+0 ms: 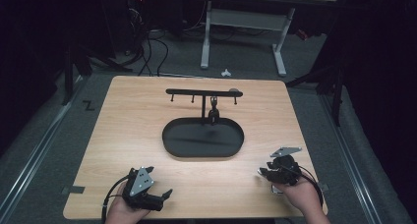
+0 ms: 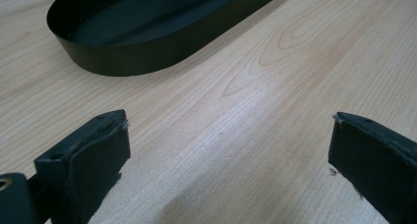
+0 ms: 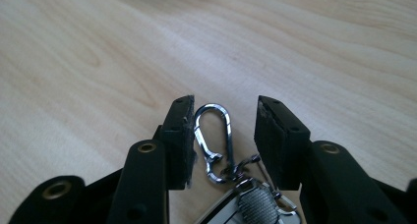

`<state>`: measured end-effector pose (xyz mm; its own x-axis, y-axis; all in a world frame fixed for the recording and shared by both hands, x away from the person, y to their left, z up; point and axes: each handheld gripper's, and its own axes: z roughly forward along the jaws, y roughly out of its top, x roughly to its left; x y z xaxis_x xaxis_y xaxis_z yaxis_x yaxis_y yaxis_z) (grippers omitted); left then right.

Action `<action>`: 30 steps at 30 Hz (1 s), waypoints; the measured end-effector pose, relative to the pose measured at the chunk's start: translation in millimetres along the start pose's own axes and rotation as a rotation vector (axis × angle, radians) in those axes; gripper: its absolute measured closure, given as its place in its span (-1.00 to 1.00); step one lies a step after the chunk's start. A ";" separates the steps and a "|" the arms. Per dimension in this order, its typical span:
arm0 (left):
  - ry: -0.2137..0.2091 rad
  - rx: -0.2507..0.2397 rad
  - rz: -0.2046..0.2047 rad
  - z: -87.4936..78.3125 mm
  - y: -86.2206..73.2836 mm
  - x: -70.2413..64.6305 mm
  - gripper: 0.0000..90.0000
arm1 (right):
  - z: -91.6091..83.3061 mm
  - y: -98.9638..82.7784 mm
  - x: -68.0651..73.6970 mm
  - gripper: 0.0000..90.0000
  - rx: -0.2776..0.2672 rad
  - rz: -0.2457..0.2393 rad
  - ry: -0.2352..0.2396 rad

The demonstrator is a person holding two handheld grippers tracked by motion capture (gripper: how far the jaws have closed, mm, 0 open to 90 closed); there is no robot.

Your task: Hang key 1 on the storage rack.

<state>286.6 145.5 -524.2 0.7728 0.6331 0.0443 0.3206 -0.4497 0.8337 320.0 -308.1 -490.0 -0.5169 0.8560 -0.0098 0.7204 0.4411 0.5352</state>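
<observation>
A silver carabiner clip (image 3: 211,106) lies flat on the wooden table (image 1: 128,135), joined to a keychain with a knurled metal piece (image 3: 256,203). My right gripper (image 3: 225,116) is open around the clip. Its left pad is against the clip and its right pad stands a little apart. In the high view this gripper (image 1: 265,174) sits low at the table's front right. My left gripper (image 2: 231,135) is wide open over bare wood at the front left (image 1: 160,197). A black oval tray (image 1: 203,154) lies mid-table, with a black hook stand (image 1: 204,92) rising from it. A dark keychain (image 1: 214,113) hangs from the stand.
The tray wall (image 2: 147,57) is a short way beyond my left gripper. Past the table's far edge are a white desk frame (image 1: 206,37) and cables on the grey floor. Bare wood lies between the two grippers.
</observation>
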 end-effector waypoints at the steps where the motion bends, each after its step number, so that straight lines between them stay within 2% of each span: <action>1: -0.001 0.001 0.000 0.5 0.0 0.0 -0.94 | 1.0 -1.7 1.0 0.35 0.009 -0.007 0.003; 6: -0.005 0.000 0.003 0.8 0.8 -1.0 -0.94 | 4.0 -4.4 -1.3 0.40 0.047 -0.018 -0.001; 9: -0.003 -0.001 -0.002 0.4 0.8 -0.3 -0.94 | 9.3 -6.0 -4.1 0.49 0.080 -0.025 0.008; 13: -0.002 0.001 -0.002 0.8 0.5 0.0 -0.94 | 10.7 -5.0 -8.9 0.59 0.063 0.008 0.013; 15: -0.005 0.005 0.001 1.2 0.6 -0.4 -0.94 | 12.3 -3.3 -11.2 0.62 0.058 0.022 -0.009; 16: -0.006 0.005 0.003 1.3 0.7 -0.6 -0.94 | 13.2 -2.0 -12.4 0.64 0.058 0.048 -0.013; 17: -0.006 0.005 0.003 1.3 0.7 -0.8 -0.94 | 14.7 0.0 -15.1 0.64 0.054 0.039 -0.019; 19: -0.003 0.004 0.002 1.2 0.6 -0.6 -0.94 | 18.2 4.7 -18.6 0.65 0.048 0.049 -0.033; 24: 0.000 0.000 -0.005 -0.3 0.2 1.0 -0.93 | 22.6 14.6 -21.9 0.64 0.067 0.060 -0.036; 30: 0.002 -0.003 -0.005 -0.4 -0.1 1.3 -0.93 | 22.9 17.6 -24.6 0.47 0.098 0.083 -0.029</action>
<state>287.3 146.6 -524.0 0.7700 0.6367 0.0417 0.3228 -0.4451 0.8353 356.1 -315.3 -499.7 -0.4414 0.8973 0.0059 0.8026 0.3918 0.4498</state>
